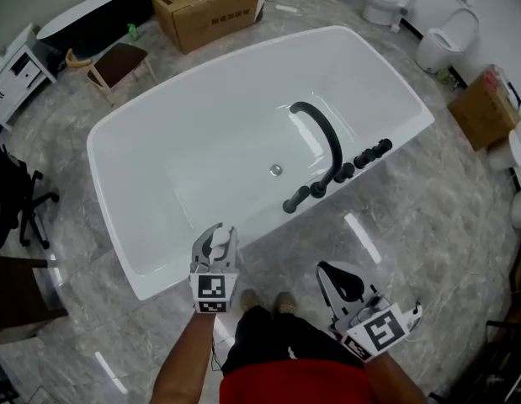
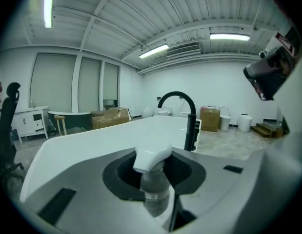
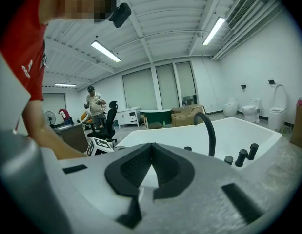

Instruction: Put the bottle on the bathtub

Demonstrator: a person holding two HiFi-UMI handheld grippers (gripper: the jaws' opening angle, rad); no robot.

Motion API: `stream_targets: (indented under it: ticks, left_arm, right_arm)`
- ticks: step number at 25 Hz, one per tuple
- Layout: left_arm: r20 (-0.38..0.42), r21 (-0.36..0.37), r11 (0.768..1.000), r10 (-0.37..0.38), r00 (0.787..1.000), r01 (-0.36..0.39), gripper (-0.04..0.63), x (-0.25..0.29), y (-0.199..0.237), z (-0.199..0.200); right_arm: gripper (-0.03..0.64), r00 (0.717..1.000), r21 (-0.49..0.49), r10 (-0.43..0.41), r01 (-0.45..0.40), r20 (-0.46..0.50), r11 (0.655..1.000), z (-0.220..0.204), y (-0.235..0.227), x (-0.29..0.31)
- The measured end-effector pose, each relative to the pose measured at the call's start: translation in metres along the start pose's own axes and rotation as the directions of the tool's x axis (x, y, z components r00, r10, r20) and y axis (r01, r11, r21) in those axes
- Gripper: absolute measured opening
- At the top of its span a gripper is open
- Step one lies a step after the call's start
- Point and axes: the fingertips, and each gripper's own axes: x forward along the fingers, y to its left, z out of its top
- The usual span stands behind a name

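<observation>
While the left tool (image 1: 218, 239) grips the bottle (image 2: 154, 191), the bathtub (image 1: 138, 217) lies near.

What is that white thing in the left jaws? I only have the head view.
Observer: A bottle. The left gripper view shows its clear body under a white pump cap, with the left gripper shut on it.
Operator: And the right jaws?
Observer: The right gripper is shut, with nothing between its jaws.
Operator: Is anyone else around?
Observer: The right gripper view shows a person standing across the room beside a black office chair.
</observation>
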Motion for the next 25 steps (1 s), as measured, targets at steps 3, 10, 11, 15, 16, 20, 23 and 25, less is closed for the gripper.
stream_targets:
  ticks: [3, 10, 11, 15, 16, 20, 23, 25]
  left_arm:
    - [-0.007, -0.001, 1.0, -0.006, 1.0, 0.006, 0.095, 0.006, 0.0, -0.006]
    - [0.0, -0.018, 1.0, -0.022, 1.0, 0.022, 0.095, 0.008, -0.007, -0.017]
    - [0.004, -0.017, 1.0, -0.023, 1.0, 0.023, 0.095, 0.008, -0.008, -0.018]
    - [0.003, -0.012, 0.999, -0.046, 0.999, 0.046, 0.153, 0.007, -0.014, -0.022]
    - [0.0, -0.01, 0.999, -0.053, 0.999, 0.053, 0.172, 0.006, -0.016, -0.023]
    - [-0.009, 0.004, 0.996, -0.092, 0.996, 0.092, 0.226, 0.004, -0.025, -0.026]
    - [0.004, 0.016, 0.996, -0.089, 0.996, 0.089, 0.259, -0.002, -0.023, -0.024]
    - [0.022, 0.02, 0.997, -0.072, 0.997, 0.071, 0.278, -0.007, -0.02, -0.018]
  right_arm:
    - [0.005, 1.0, 0.002, -0.01, 0.01, -0.008, 1.0, -0.002, -0.002, 0.003]
    - [0.005, 1.0, 0.005, -0.021, 0.021, -0.022, 1.0, -0.006, -0.004, 0.003]
    - [0.005, 0.999, 0.005, -0.021, 0.021, -0.025, 1.0, -0.007, -0.005, 0.003]
    - [0.005, 0.999, 0.006, -0.015, 0.016, -0.036, 1.0, -0.011, -0.001, 0.003]
    - [0.005, 0.999, 0.005, -0.012, 0.012, -0.037, 1.0, -0.012, -0.001, 0.004]
    - [0.005, 0.999, 0.005, -0.002, 0.002, -0.044, 1.0, -0.013, 0.002, 0.005]
    - [0.005, 0.999, 0.012, 0.004, -0.003, -0.045, 1.0, -0.013, 0.004, 0.006]
    - [0.005, 0.999, 0.021, 0.009, -0.008, -0.043, 1.0, -0.014, 0.004, 0.005]
